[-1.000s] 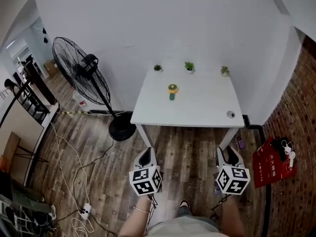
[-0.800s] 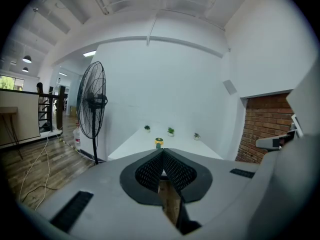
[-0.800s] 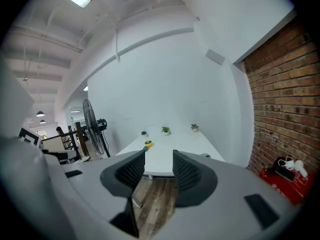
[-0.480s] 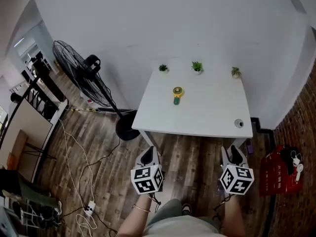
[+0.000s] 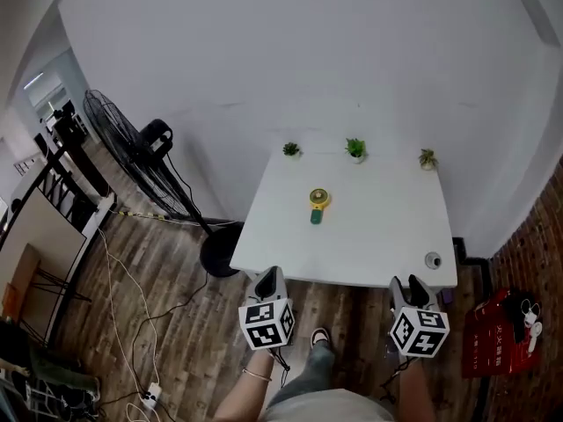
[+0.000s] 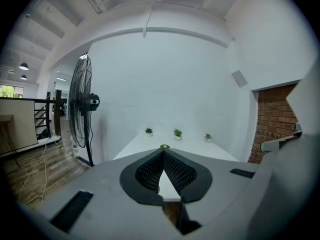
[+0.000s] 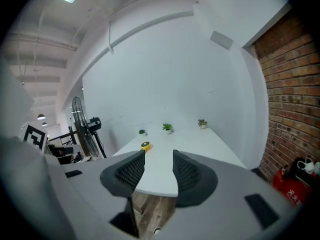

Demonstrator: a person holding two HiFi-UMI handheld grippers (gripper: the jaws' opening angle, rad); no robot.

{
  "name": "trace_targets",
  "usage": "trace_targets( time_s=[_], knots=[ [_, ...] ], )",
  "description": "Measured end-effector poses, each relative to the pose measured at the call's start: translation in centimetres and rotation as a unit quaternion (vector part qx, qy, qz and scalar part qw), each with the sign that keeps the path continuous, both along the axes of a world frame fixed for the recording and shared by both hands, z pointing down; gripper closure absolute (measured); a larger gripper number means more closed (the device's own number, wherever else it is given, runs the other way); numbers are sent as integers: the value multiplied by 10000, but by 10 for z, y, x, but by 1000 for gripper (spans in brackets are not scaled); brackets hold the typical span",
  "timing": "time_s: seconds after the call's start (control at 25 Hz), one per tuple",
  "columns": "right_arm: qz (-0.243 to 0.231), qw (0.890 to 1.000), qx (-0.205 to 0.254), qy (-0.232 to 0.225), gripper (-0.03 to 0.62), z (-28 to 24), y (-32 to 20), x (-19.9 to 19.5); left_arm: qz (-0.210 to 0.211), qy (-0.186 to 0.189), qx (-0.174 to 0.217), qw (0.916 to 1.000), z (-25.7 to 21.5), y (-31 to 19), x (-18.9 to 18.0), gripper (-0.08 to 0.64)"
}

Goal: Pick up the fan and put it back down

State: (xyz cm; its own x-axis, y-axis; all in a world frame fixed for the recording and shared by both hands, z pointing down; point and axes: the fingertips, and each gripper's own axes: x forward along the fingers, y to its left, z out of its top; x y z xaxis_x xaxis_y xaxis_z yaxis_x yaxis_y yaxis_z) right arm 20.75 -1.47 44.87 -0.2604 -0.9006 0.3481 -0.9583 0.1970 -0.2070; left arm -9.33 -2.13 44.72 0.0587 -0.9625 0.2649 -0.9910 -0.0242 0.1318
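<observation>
The person stands at the near edge of a white tabletop, one tool in each hand, both held low over the wooden floor just short of that edge. The left tool has its jaws brought together, the tips meeting with nothing between them. The right tool has its jaws a narrow way apart, and only the bare tabletop shows through the gap.

The small fan, with a yellow round head and a green handle, lies flat on the tabletop, well ahead of both tools and untouched. It is nearly straight ahead of the left tool's closed tips, and ahead and to the left of the right tool.

Beyond the fan, along the far edge by the wall, stand three little pots, each with a small green plant in it: the left pot, the middle pot and the right pot. A small round disc sits in the tabletop just ahead of the right tool.

Off to the left of the left tool a tall standing fan stands on the floor. To the right of the right tool a red bag sits against the brick wall; I can't tell what is in it.
</observation>
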Motion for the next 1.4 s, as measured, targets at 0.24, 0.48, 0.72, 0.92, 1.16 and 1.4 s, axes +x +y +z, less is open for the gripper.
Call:
trace_targets(
  time_s=[0.24,0.48,0.72,0.92,1.16,1.4],
  knots=[
    [34,9998,118,157,417,-23,-84,-18,-9,112,97,9999,-12,-87,-21,549],
    [87,9995,73,282,416,-26,-154,-33,-8,207,75,9998,-10,-159,-41,548],
    [72,9991,-17,417,414,-28,-210,-52,-56,323,-23,9995,-1,-217,-64,549],
    [-37,9984,-149,539,413,-22,-238,-71,-153,407,-184,9989,14,-243,-82,548],
    [-418,9964,-344,648,412,-6,-268,-99,-445,449,-339,9974,27,-248,-104,549],
    [-847,9933,-387,690,410,0,-287,-137,-866,456,-380,9945,28,-236,-136,548]
  ],
)
